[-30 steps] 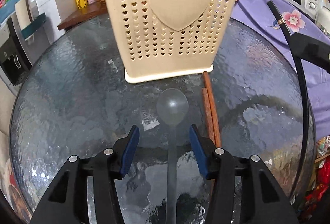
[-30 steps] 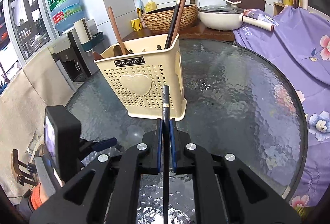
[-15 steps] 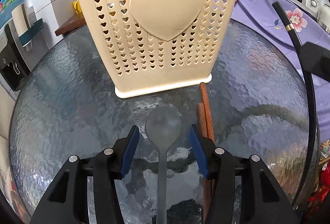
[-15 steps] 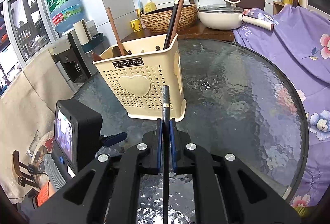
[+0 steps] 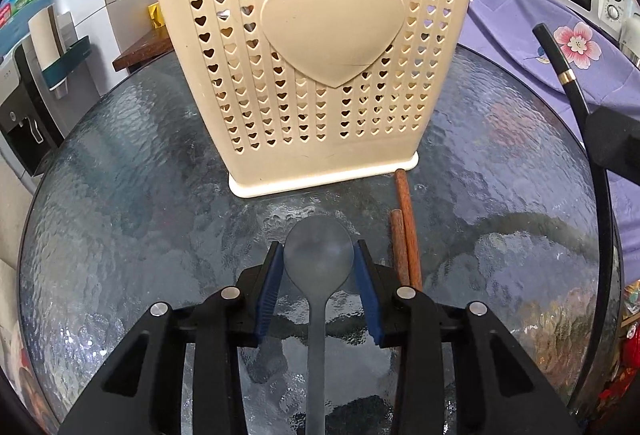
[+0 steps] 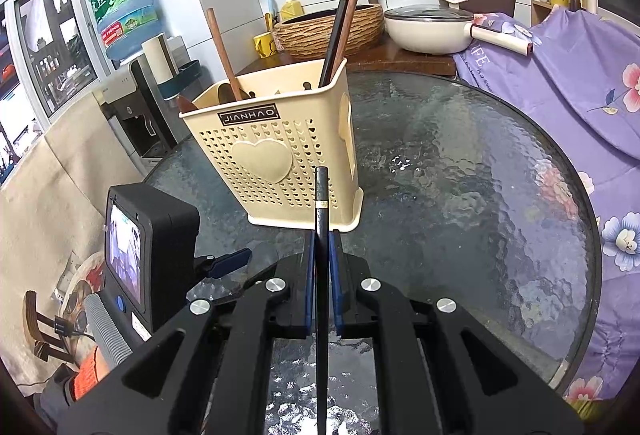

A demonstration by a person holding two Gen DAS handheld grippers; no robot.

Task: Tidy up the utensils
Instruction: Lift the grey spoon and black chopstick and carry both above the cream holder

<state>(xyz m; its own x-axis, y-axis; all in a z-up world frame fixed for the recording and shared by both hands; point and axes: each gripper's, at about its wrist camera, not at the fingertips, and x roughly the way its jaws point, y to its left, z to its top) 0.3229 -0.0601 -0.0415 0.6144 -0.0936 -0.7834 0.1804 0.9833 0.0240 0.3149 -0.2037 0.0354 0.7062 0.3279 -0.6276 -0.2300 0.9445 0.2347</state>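
A cream utensil basket (image 5: 320,55) with heart holes stands on the glass table; it also shows in the right wrist view (image 6: 280,159), holding a wooden spoon and two chopsticks. My left gripper (image 5: 319,255) has closed on the bowl of a grey spoon (image 5: 318,255) lying on the table just in front of the basket. Two brown chopsticks (image 5: 404,231) lie to the right of it. My right gripper (image 6: 322,239) is shut on a black chopstick (image 6: 321,203) and holds it upright in front of the basket; it also shows in the left wrist view (image 5: 576,107).
The round glass table (image 6: 480,175) has its edge close on the right. A purple flowered cloth (image 6: 580,75) lies beyond it. A counter at the back holds a woven basket (image 6: 332,27) and a white pot (image 6: 428,27). A water dispenser (image 6: 132,83) stands at the left.
My left gripper has moved forward toward the basket and its fingers have closed in from wide open onto the grey spoon's bowl. The right gripper with the black chopstick has hardly moved.
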